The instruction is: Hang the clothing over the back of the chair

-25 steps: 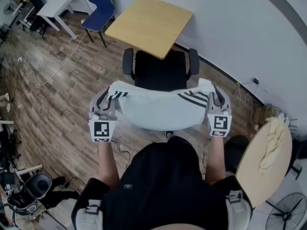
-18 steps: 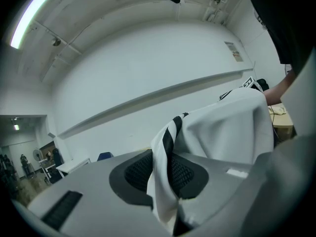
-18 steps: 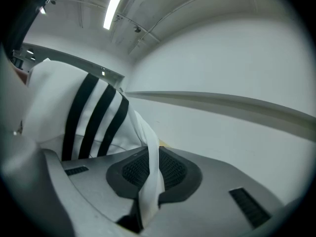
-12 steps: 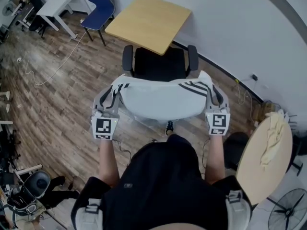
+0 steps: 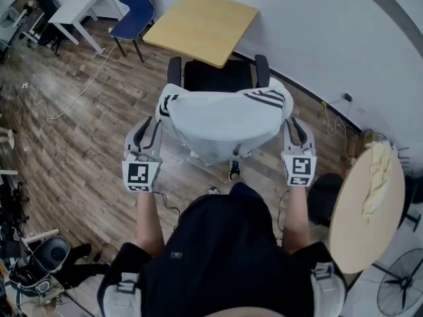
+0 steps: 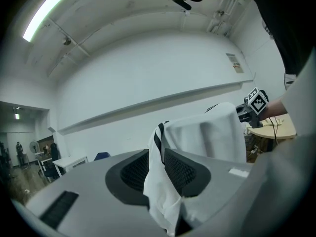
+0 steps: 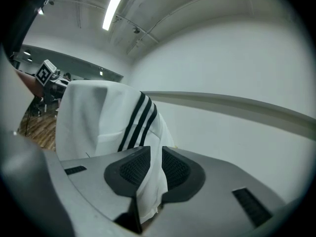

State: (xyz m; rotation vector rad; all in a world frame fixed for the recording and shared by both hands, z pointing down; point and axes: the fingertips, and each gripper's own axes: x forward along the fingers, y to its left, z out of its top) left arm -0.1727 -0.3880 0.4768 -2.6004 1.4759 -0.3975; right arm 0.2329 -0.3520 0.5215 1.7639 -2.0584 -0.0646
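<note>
L gripper (image 6: 157, 171) is clamped on one end of the white shirt (image 5: 221, 119), R gripper (image 7: 150, 168) on the other, striped end. Shirt spans between both, over the chair (image 5: 218, 78) back ahead of them.

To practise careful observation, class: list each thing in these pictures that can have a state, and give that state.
Chair: upright, seat empty.
Shirt: spread wide, held at both ends over the chair's back.
Left gripper: shut on the shirt.
Right gripper: shut on the shirt.
Cloth: crumpled on the round table.
</note>
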